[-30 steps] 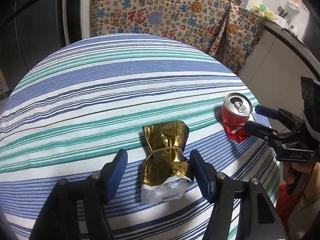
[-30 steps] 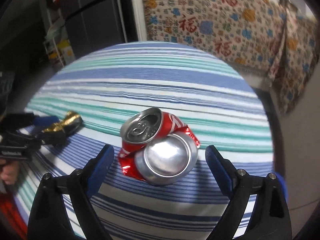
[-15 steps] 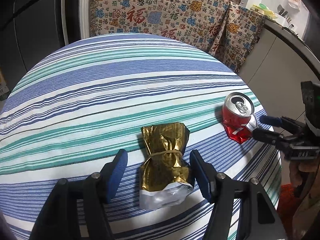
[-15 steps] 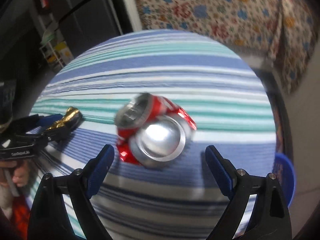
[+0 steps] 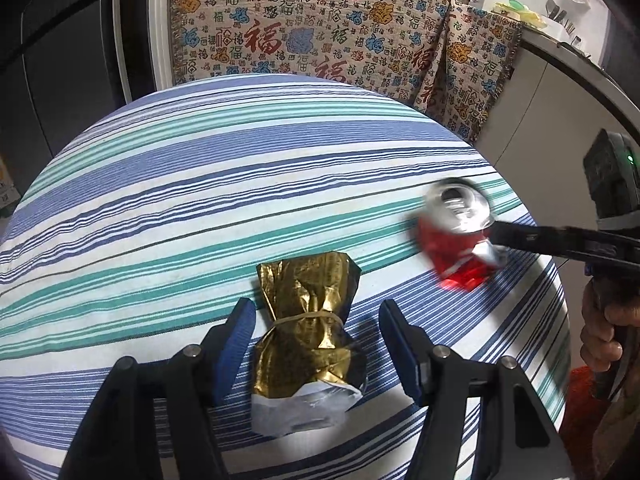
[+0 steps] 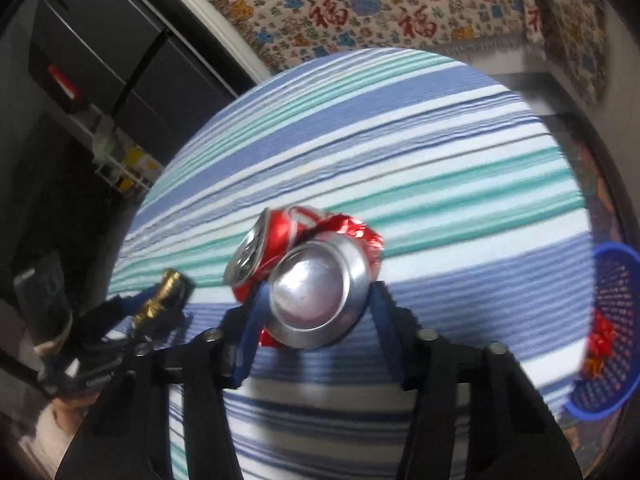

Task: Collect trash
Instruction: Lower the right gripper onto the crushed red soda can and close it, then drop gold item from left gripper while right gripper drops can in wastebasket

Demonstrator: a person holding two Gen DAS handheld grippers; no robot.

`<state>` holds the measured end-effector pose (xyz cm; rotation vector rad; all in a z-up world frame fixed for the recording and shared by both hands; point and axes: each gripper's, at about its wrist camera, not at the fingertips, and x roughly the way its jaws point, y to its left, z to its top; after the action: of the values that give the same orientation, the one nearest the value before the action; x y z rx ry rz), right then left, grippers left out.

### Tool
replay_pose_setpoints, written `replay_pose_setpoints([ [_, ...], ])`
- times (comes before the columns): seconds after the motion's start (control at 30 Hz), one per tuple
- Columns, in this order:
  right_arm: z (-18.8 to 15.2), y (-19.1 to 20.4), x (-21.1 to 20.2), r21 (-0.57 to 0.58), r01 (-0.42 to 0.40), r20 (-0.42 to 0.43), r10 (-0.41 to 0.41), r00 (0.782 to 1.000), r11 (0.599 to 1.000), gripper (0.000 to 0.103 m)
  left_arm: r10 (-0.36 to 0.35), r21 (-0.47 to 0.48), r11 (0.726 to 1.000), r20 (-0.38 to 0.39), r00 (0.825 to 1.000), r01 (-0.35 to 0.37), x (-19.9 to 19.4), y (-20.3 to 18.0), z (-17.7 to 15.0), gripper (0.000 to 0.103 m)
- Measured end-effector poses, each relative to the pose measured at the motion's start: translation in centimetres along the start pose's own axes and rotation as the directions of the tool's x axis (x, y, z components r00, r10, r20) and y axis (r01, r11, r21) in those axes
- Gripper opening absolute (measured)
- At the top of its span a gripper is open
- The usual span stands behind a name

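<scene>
A crumpled gold foil bag (image 5: 306, 332), tied with a rubber band, lies on the striped tablecloth between the fingers of my left gripper (image 5: 316, 348), which is open around it without touching. My right gripper (image 6: 316, 312) is shut on a crushed red soda can (image 6: 308, 272) and holds it tilted just above the cloth. In the left wrist view the can (image 5: 456, 236) is blurred at the table's right edge, with the right gripper (image 5: 500, 236) on it. In the right wrist view the gold bag (image 6: 164, 292) and the left gripper (image 6: 132, 308) show at the left.
A blue mesh basket (image 6: 608, 332) holding red trash sits low beyond the table's right edge. The round table (image 5: 240, 184) has a blue, teal and white striped cloth. A patterned cloth (image 5: 320, 32) hangs behind it, and a dark fridge (image 6: 100, 60) stands at the left.
My right gripper has closed on the red can and lifted and tilted it. My left gripper stayed open around the gold bag, barely moving.
</scene>
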<state>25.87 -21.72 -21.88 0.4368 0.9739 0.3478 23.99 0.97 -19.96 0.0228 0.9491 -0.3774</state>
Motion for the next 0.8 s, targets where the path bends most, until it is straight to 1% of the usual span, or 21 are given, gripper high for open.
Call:
replay_pose_setpoints([
  [0.03, -0.1, 0.1, 0.2, 0.008, -0.014, 0.001, 0.014, 1.0, 1.0, 0.014, 0.007, 0.002, 1.0, 0.003, 1.0, -0.007, 0.0, 0.1, 0.1, 0.044],
  [0.07, -0.1, 0.6, 0.1, -0.006, -0.009, 0.014, 0.009, 1.0, 1.0, 0.012, 0.004, 0.0, 1.0, 0.003, 1.0, -0.004, 0.0, 0.2, 0.1, 0.043],
  [0.13, 0.3, 1.8, 0.1, -0.072, 0.019, 0.039, -0.016, 0.999, 0.997, 0.012, -0.011, -0.023, 1.0, 0.008, 1.0, 0.012, -0.2, 0.8, 0.3, 0.041],
  [0.23, 0.4, 4.9, -1.4, -0.207, 0.107, 0.125, -0.082, 0.989, 0.972, 0.012, 0.003, -0.028, 1.0, 0.04, 0.999, -0.001, -1.0, 1.3, 0.4, 0.04],
  [0.27, 0.3, 5.7, -1.9, -0.242, 0.138, 0.152, -0.103, 0.983, 0.96, 0.012, 0.007, -0.031, 0.999, 0.057, 0.998, -0.005, -1.5, 1.5, 0.6, 0.039],
  [0.3, 0.1, 6.8, -2.5, -0.288, 0.194, 0.192, -0.142, 0.971, 0.938, 0.012, 0.007, -0.04, 0.999, 0.073, 0.997, -0.004, -1.9, 1.7, 0.7, 0.039],
  [0.33, -0.1, 7.8, -2.9, -0.332, 0.258, 0.236, -0.185, 0.954, 0.907, 0.012, 0.006, -0.048, 0.999, 0.084, 0.996, -0.002, -2.3, 1.8, 0.7, 0.039],
  [0.4, -0.5, 9.1, -3.3, -0.382, 0.326, 0.282, -0.227, 0.932, 0.865, 0.012, -0.004, -0.063, 0.998, 0.105, 0.994, 0.011, -3.1, 2.0, 1.0, 0.037],
  [0.43, -0.3, 9.4, -3.2, -0.389, 0.332, 0.28, -0.233, 0.931, 0.859, 0.012, -0.005, -0.065, 0.998, 0.11, 0.994, 0.012, -3.3, 2.0, 1.1, 0.037],
  [0.57, -0.6, 8.7, -2.8, -0.372, 0.339, 0.264, -0.251, 0.931, 0.864, 0.012, 0.0, -0.063, 0.998, 0.11, 0.994, 0.007, -3.5, 1.3, 1.4, 0.035],
  [0.67, -0.5, 8.7, -3.5, -0.357, 0.347, 0.275, -0.257, 0.926, 0.868, 0.012, 0.02, -0.049, 0.999, 0.11, 0.994, -0.015, -3.6, 0.6, 1.7, 0.034],
  [0.8, -0.5, 8.6, -4.6, -0.354, 0.364, 0.294, -0.267, 0.918, 0.862, 0.012, 0.058, -0.027, 0.998, 0.12, 0.991, -0.055, -4.3, -0.5, 1.5, 0.034],
])
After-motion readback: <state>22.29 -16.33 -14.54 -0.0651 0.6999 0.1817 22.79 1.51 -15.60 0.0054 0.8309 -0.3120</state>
